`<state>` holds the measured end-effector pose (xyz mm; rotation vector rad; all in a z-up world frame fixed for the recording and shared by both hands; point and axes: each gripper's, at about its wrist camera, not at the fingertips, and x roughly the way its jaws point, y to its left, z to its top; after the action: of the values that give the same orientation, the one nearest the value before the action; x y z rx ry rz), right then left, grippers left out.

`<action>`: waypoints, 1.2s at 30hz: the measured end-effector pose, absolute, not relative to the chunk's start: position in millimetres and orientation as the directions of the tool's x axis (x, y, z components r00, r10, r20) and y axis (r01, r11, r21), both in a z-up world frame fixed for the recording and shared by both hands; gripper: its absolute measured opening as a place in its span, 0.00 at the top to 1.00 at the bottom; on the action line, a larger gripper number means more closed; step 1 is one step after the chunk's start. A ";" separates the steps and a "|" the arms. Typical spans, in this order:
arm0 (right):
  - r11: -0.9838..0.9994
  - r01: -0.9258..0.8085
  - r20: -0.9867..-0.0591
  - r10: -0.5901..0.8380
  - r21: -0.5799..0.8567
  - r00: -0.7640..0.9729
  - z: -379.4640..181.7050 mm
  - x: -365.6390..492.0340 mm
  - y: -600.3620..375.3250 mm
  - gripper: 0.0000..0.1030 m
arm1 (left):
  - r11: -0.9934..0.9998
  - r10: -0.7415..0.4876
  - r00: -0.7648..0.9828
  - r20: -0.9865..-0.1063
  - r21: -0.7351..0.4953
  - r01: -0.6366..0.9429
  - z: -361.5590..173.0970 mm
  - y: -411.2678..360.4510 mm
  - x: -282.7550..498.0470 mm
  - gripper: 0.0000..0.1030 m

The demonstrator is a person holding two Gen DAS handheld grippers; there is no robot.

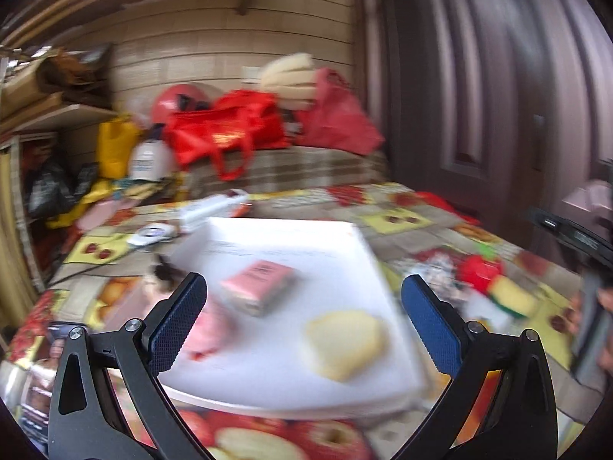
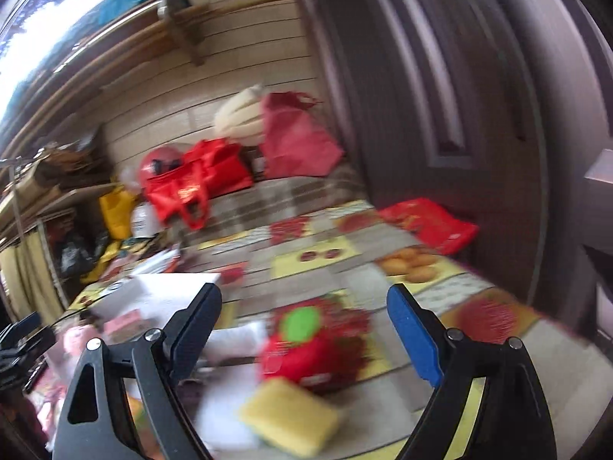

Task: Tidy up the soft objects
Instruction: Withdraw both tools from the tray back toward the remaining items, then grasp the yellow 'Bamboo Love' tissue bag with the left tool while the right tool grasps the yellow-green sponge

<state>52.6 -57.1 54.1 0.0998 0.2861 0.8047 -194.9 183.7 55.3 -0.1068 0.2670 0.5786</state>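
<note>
Left claw (image 1: pixel 302 314) wide, empty, tilted slightly down over white tray (image 1: pixel 345 237); pink packet (image 1: pixel 260 283) and yellow sponge (image 1: pixel 345 345) between its fingers. Right claw (image 2: pixel 306 333) wide, empty, angled slightly down; red plush (image 2: pixel 306 352) and yellow-green sponge (image 2: pixel 291 418) just ahead on surface (image 2: pixel 383 283). Blurred.

A fruit-patterned tablecloth (image 1: pixel 398 218) covers the table. Beyond its far edge, red bags (image 1: pixel 230 126) and a yellow bag (image 1: pixel 115 145) sit by the panelled wall (image 1: pixel 230 38). A dark door (image 2: pixel 440 76) stands beyond the far right corner.

A glossy fruit-printed oilcloth (image 2: pixel 318 257) covers the tabletop; the white tray (image 1: pixel 306 237) looks like smooth matt plastic, the yellow sponge (image 2: pixel 291 418) porous, and the wall (image 1: pixel 214 53) is planked wood.
</note>
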 end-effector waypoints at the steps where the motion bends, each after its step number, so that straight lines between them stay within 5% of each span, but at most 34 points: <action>1: 0.696 -0.690 -0.229 0.717 0.199 0.658 53.6 59.1 -61.5 0.14 | 0.853 0.494 0.822 -0.286 -0.025 -0.521 55.4 177.2 -191.3 0.00; 8: 0.566 -0.799 -0.412 0.789 0.202 0.456 42.8 77.6 -56.1 0.14 | 0.949 0.278 0.897 -0.343 -0.044 -0.311 56.1 128.3 -167.7 0.01; 18: 0.430 -0.882 -0.645 0.733 0.193 0.216 11.3 75.1 -15.4 0.15 | 0.970 0.212 0.894 -0.395 -0.028 -0.243 53.9 118.2 -153.0 0.01; 21: 0.442 -0.865 -0.670 0.719 0.237 0.184 4.3 84.2 -14.6 0.15 | 0.976 0.202 0.895 -0.398 0.011 -0.216 53.2 108.8 -152.2 0.01; 24: 0.422 -0.872 -0.670 0.725 0.248 0.161 4.4 82.7 -14.5 0.46 | 0.980 0.192 0.893 -0.407 0.038 -0.193 52.1 102.8 -150.0 0.01; 36: 0.466 -0.845 -0.627 0.748 0.261 0.218 11.1 87.9 -25.9 0.52 | 0.963 0.268 0.798 -0.539 0.138 -0.230 35.7 95.7 -120.1 0.01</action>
<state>87.9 -25.9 11.1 -0.1470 0.7747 1.1081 -120.1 95.7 35.7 0.0671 0.5884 0.2672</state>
